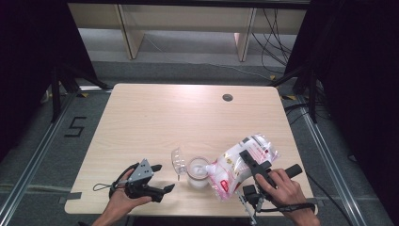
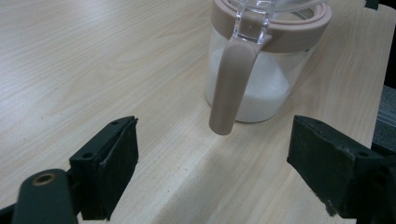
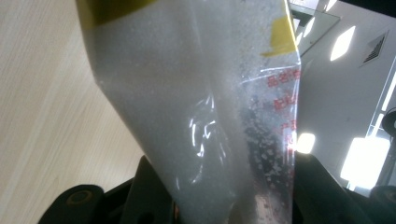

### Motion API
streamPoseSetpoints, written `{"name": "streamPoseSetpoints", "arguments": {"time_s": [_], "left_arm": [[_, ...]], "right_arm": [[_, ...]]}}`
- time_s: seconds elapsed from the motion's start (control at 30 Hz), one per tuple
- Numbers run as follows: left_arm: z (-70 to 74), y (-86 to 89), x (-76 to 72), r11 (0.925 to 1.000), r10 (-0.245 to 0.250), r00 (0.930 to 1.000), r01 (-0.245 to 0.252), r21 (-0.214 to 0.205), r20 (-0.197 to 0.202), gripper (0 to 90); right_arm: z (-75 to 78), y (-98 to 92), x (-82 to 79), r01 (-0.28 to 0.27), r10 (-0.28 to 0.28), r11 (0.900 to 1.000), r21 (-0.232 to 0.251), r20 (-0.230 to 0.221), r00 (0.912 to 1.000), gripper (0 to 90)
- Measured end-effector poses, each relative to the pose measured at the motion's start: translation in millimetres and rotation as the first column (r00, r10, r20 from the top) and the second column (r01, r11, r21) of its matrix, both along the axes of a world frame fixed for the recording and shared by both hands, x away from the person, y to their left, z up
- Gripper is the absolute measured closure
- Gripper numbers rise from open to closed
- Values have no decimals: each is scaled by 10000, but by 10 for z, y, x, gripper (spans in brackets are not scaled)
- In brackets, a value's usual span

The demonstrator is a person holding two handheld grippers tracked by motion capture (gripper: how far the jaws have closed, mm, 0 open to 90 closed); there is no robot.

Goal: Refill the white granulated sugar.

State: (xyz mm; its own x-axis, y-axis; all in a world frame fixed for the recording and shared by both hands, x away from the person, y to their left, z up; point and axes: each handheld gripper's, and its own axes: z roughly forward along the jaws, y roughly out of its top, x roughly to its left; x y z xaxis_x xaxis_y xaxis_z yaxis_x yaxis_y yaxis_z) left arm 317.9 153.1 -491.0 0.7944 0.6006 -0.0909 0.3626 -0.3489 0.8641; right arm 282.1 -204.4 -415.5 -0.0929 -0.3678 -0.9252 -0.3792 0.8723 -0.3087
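Jar (image 1: 198,172) sits near the front edge of the table (image 1: 155,117), about mid-width; all places below are relative to it. It's clear, w/ a beige rim and handle (image 2: 229,84), white grains filling roughly the bottom half. Its clear lid (image 1: 177,161) is flipped up on the jar's left side.

Bag (image 1: 237,165) of white grains, clear plastic w/ red print, is just right of the jar, tilted so its lower end reaches the jar's rim. Can't tell if grains are falling. Right gripper (image 1: 252,165) is clamped on the bag from the right of the jar; in the right gripper view the bag (image 3: 201,116) rises between both jaws, pinched at the bottom.

Left gripper (image 1: 160,178) lies left of the jar, near but apart, jaws spread wide w/ nothing between them; in the left gripper view the handle points toward it.
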Motion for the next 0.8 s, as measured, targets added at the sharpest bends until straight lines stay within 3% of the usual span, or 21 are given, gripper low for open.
{"name": "streamPoseSetpoints", "arguments": {"time_s": [0.1, 0.2, 0.23, 0.3, 0.33, 0.53, 0.57, 0.6, 0.7, 0.77, 0.8], "left_arm": [[0, -1, -2, 10000, 6, 10000, -6, -19, -10, 157], [0, 4, 1, 10000, -24, 10000, 24, 63, -4, 157], [0, 4, 1, 9999, -5, 10000, 4, 135, 31, 157], [-2, 4, 4, 9999, -47, 10000, 47, 127, 5, 157], [-1, 3, 1, 9998, -11, 10000, 11, 181, 2, 157], [-8, -1, 1, 9999, -6, 10000, 6, 144, -40, 157], [0, 7, 5, 9997, -77, 10000, 75, 236, 51, 158], [2, 11, 15, 9996, -184, 9996, 180, 227, 207, 158], [7, 15, 10, 9998, -171, 9997, 169, 126, 157, 157], [6, 14, 11, 9998, -170, 9997, 168, 124, 157, 157], [5, 12, 12, 9998, -168, 9997, 166, 130, 149, 158]], "right_arm": [[-6, -22, 3, 23, -15, 9988, 493, -161, 9999, 676], [20, -23, 28, -285, 292, 9986, 450, -147, 9995, 677], [-9, -45, 29, -92, 149, 9937, 1116, -499, 9986, 677], [12, -42, 40, -205, 256, 9951, 970, -514, 9983, 678], [-16, -54, 41, 157, -57, 9925, 1210, -827, 9966, 680], [-46, -58, 80, 19, 155, 9890, 1480, -1162, 9931, 683], [-89, -74, 91, 291, 28, 9776, 2086, -1507, 9886, 685], [-69, -71, 104, 78, 222, 9791, 2034, -1451, 9892, 685], [-106, -95, 122, 329, 213, 9625, 2692, -1960, 9804, 690], [-99, -99, 134, 184, 357, 9617, 2736, -1912, 9809, 692], [-96, -112, 136, 267, 343, 9547, 2963, -1988, 9794, 693]]}}
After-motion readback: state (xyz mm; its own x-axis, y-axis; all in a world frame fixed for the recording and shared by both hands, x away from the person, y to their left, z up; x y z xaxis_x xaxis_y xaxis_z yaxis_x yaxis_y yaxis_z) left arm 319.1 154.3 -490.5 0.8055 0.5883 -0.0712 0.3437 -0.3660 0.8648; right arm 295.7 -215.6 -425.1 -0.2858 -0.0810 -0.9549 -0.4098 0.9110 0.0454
